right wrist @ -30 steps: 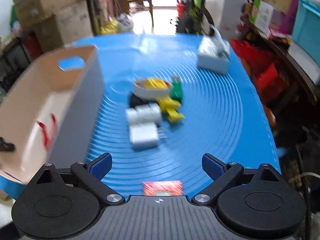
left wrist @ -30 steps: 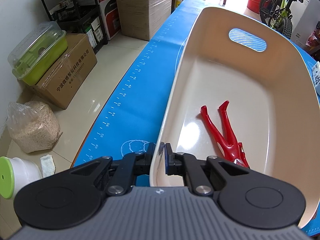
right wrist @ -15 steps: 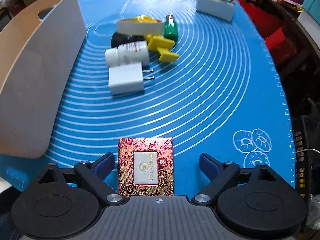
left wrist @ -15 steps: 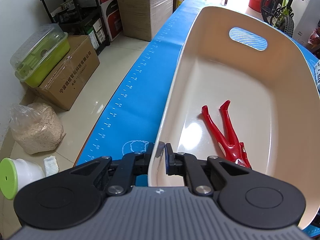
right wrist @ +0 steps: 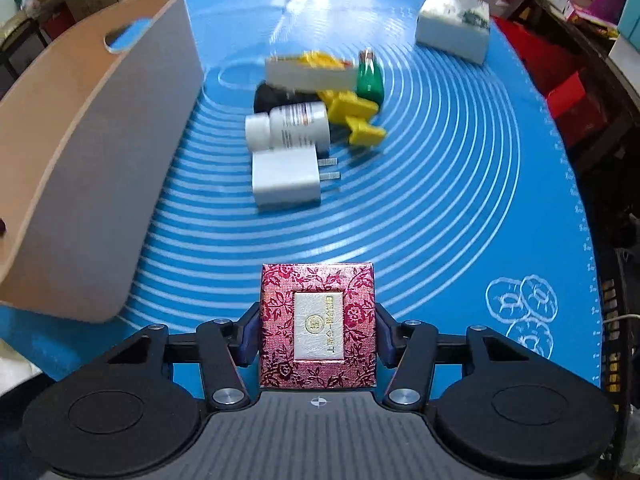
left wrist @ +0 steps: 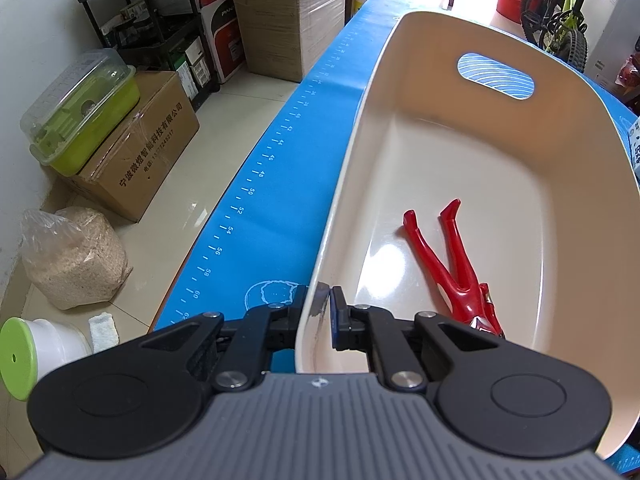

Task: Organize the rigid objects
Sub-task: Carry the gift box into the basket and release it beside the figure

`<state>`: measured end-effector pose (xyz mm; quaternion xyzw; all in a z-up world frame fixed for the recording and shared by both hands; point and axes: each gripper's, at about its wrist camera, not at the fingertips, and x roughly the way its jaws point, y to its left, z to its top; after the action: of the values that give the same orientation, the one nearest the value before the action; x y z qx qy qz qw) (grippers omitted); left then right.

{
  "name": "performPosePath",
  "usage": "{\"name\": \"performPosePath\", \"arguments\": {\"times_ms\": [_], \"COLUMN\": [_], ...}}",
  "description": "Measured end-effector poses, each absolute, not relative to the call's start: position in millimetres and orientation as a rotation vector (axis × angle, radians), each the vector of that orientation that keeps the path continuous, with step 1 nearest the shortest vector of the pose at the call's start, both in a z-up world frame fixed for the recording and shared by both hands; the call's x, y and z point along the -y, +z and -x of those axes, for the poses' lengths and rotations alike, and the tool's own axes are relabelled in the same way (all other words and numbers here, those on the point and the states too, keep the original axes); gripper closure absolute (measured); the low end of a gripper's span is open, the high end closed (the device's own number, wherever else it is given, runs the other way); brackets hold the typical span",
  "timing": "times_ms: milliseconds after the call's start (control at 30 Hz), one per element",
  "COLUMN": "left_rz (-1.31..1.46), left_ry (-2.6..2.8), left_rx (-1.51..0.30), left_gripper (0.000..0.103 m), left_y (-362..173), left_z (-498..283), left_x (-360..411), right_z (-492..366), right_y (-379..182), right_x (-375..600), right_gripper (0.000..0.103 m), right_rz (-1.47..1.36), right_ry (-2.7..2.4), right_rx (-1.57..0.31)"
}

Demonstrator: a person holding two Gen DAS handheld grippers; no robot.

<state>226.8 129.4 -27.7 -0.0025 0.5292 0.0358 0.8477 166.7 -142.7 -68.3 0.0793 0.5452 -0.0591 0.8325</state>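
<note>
Lying across table: blue mat [right wrist: 460,184]. Sitting at 9 o'clock: beige tub [left wrist: 472,168], red pliers [left wrist: 448,268] inside. Pinching tub's near rim tight: left gripper [left wrist: 320,312]. Closing on red patterned box [right wrist: 318,324] at 6 o'clock, pads touching both sides: right gripper [right wrist: 318,334]. Clustering at 12 o'clock: charger [right wrist: 286,178], pill bottle [right wrist: 288,126].

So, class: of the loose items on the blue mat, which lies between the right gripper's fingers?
The red floral box; the white charger and pill bottle lie farther off.

Pliers [left wrist: 452,264] lie in the bin [left wrist: 352,168]; right of it, charger [right wrist: 286,178] before bottle [right wrist: 290,126].
</note>
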Motion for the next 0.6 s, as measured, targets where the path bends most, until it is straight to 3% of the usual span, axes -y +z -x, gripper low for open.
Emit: {"name": "performPosePath", "arguments": {"times_ms": [600], "left_rz": [-0.007], "left_ry": [0.080], "left_rx": [-1.115], "left_gripper": [0.090], "left_y": [-28], "left_z": [-226], "left_x": [-127], "right_z": [-195], "right_y": [21], "right_x": [113], "right_gripper": [0.044], "right_rz": [-0.197], "right_ry": [-0.030], "right_rx": [-0.748]}}
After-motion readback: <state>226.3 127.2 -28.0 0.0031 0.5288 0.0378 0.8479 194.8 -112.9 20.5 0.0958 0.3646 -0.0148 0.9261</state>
